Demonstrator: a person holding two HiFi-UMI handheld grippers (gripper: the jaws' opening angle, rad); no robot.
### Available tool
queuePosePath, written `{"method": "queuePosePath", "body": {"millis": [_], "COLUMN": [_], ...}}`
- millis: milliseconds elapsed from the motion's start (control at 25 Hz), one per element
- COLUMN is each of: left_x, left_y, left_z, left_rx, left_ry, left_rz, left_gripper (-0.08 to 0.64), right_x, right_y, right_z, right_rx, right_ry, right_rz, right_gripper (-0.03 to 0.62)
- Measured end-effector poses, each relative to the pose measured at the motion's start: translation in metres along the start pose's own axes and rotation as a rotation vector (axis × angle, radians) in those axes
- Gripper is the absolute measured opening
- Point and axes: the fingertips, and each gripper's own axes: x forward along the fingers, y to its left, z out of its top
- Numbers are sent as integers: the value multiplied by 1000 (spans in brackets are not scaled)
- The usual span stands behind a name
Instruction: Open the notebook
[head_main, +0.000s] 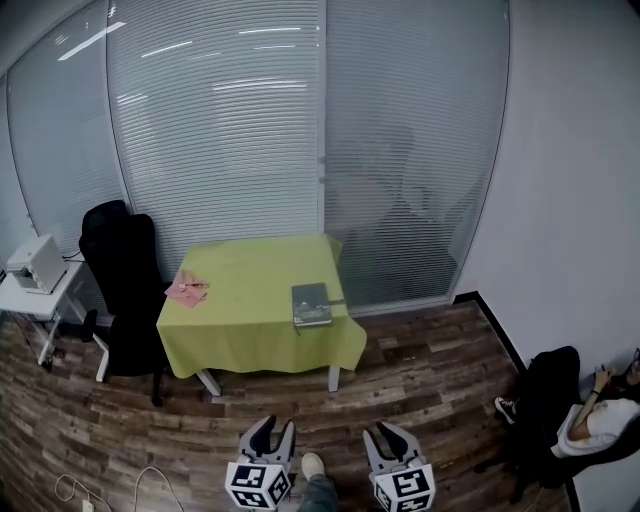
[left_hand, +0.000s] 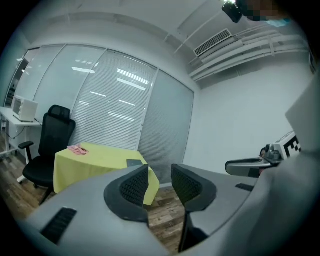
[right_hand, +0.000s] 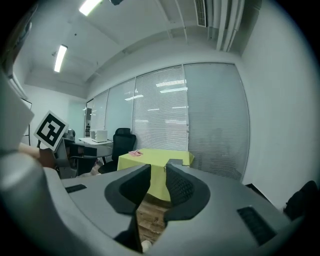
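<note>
Your left gripper (left_hand: 160, 182) is holding its jaws apart with a clear gap, and nothing is sitting between them; only floor planks are showing through. Your right gripper (right_hand: 157, 172) is holding its jaws narrower, though a slit is showing between the pads, and it is carrying nothing either. In the head view both grippers are hanging at the bottom centre of the frame, side by side and well apart from the work.

Judging from this, the task is not yet starting in earnest. The notebook (head_main: 311, 304) is lying closed and flat near the lower right corner of the yellow-green tabletop (head_main: 250, 290), just right of centre in the head view, with its dark cover facing up. Neither gripper is touching it. You are facing the whole approach, then the lifting of the cover.

Around it, a pink item (head_main: 187, 289) is resting at the left edge of the tabletop, well apart from the notebook and not interfering. A black office chair (head_main: 120, 260) is standing beside the left side of the tabletop, and further left a white side table (head_main: 45, 300) is carrying a small white appliance (head_main: 35, 263). A person (head_main: 600, 420) is sitting at the lower right of the frame, away from your path.

Nothing is standing on the wooden floor (head_main: 420, 380) between you and the near edge of the tabletop, so the way in is looking open.
</note>
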Motion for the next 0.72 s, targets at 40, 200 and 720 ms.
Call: {"method": "queuePosePath", "body": {"millis": [40, 200, 720], "left_x": [11, 68, 279], "left_y": [3, 27, 116], "left_z": [-2, -9, -9], "left_rx": [0, 7, 28], "left_ry": [7, 40, 182], "left_rz": [4, 28, -32], "left_gripper": [150, 173, 160], "right_x": [9, 61, 284], "right_y": [-6, -34, -122], "right_z": [-3, -13, -8], "right_rx": [1, 0, -35], "right_ry": [8, 42, 151], "right_rz": [1, 8, 29], "right_gripper": [104, 104, 106]}}
